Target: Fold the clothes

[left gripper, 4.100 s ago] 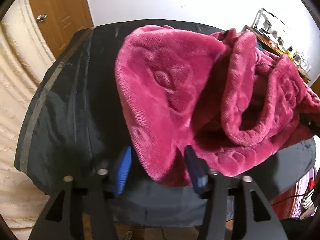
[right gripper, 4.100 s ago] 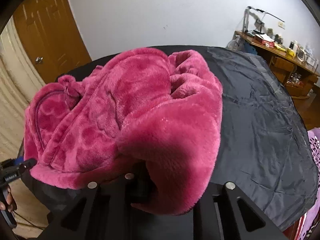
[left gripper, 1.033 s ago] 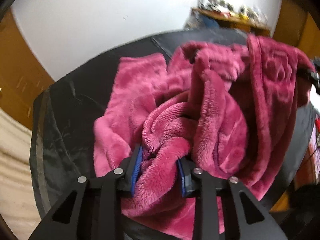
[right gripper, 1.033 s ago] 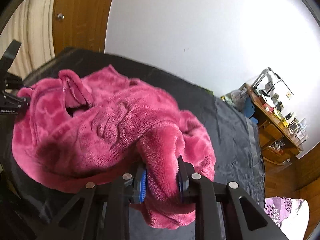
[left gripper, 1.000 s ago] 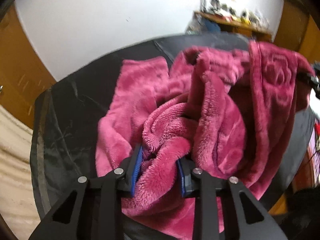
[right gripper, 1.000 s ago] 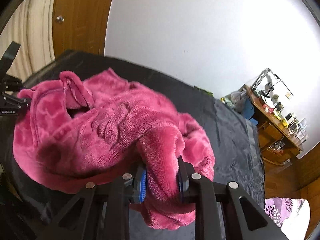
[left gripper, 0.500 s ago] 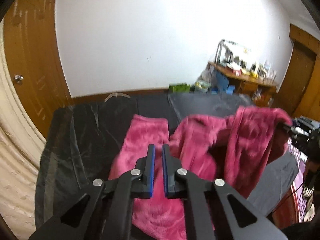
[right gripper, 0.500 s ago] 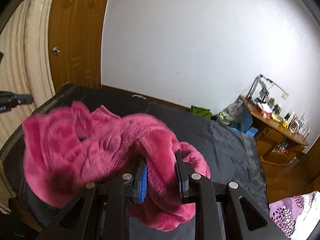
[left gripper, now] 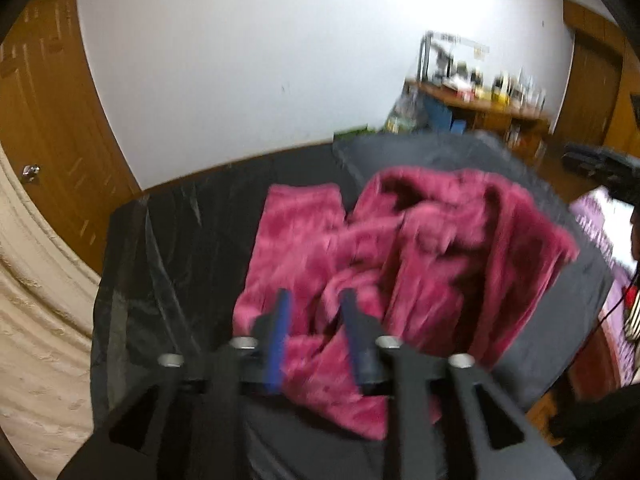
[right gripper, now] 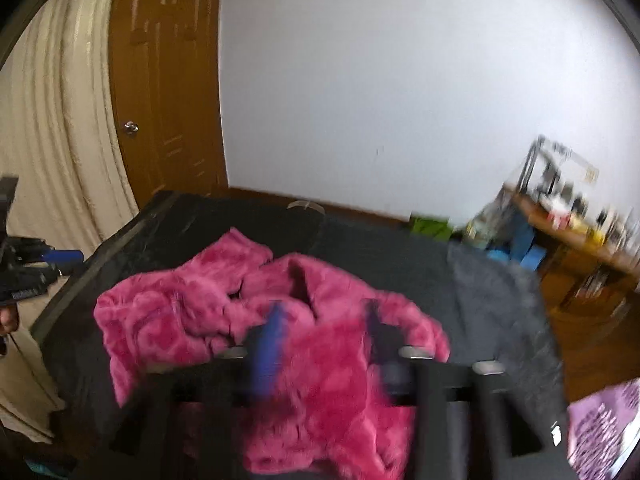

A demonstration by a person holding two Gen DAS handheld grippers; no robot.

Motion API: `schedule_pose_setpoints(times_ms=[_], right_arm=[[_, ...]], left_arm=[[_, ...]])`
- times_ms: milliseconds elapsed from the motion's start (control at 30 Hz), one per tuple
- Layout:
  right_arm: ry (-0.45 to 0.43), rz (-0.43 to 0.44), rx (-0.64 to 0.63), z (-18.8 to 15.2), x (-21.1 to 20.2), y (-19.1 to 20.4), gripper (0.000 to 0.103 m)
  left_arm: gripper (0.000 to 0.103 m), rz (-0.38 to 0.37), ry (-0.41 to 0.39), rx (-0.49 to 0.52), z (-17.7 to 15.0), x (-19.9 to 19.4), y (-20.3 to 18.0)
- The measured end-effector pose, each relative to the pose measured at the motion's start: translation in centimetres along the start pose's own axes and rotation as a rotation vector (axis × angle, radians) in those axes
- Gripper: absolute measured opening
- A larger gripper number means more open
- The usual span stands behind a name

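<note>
**op_rig:** Left wrist view: I'm looking at the left gripper (left gripper: 314, 300) with its jaws opening, blue pads apart and above the pink fleece garment (left gripper: 404, 264), not pressing it as far as I can tell. It's blurry though.

**foldfan:** where's the garment sitting?

**op_rig:** It's lying crumpled on the black-covered table (left gripper: 172, 248), spreading from the middle toward the right edge, one flat part reaching toward the far edge.

**foldfan:** and the other one?

**op_rig:** I'm seeing the right gripper (right gripper: 326, 316) opening too, jaws standing wide, fleece (right gripper: 328, 364) showing below between them, nothing pinched.
</note>
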State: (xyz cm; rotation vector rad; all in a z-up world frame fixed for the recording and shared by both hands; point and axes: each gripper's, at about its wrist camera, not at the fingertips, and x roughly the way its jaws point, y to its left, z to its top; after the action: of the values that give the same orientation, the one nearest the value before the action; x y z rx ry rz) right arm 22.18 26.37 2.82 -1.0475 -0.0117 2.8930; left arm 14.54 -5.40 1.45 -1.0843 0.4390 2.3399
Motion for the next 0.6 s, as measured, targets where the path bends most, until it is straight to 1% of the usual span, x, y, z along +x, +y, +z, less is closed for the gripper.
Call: schedule_pose_setpoints(times_ms=[33,100,167,200,233,300,433,567,600], right_arm=[[0.005,0.009,0.011,-0.7,0.1,-0.2,0.078],[0.045,0.035,0.021,-1.9,0.7,-0.5,0.078],[0.086,0.053,0.010,-3.1,1.3,-0.5,0.078],[0.102,0.054,0.002,-3.6,1.5,-0.5,0.078],[0.118,0.056,-0.004,-4.0,1.7,-0.6,0.078],[0.143,0.052,-0.007,-4.7,2.2,-0.9,0.078],[0.183,0.053,-0.013,-5.5,3.1,-1.2,0.078],[0.226,0.062,-0.062,-6.3,4.0,-1.1,0.078],[0.238,0.063,-0.073,-6.5,4.3,-1.1,0.078]], left_arm=[[0.057,0.010,0.015,0.013,-0.6,0.6,-0.1],[0.059,0.009,0.039,0.030,-1.5,1.7,-0.1],[0.060,-0.023,0.051,0.046,-2.1,2.3,-0.4],[0.063,-0.035,0.055,0.059,-2.3,2.6,-0.6],[0.065,-0.040,0.059,0.083,-2.4,3.0,-0.9],[0.067,-0.042,0.072,0.142,-2.7,3.9,-1.7],[0.067,-0.050,0.121,0.215,-2.9,6.1,-2.4],[0.067,-0.091,0.150,0.252,-3.0,7.7,-2.8],[0.062,-0.097,0.157,0.256,-3.1,8.0,-2.9]])
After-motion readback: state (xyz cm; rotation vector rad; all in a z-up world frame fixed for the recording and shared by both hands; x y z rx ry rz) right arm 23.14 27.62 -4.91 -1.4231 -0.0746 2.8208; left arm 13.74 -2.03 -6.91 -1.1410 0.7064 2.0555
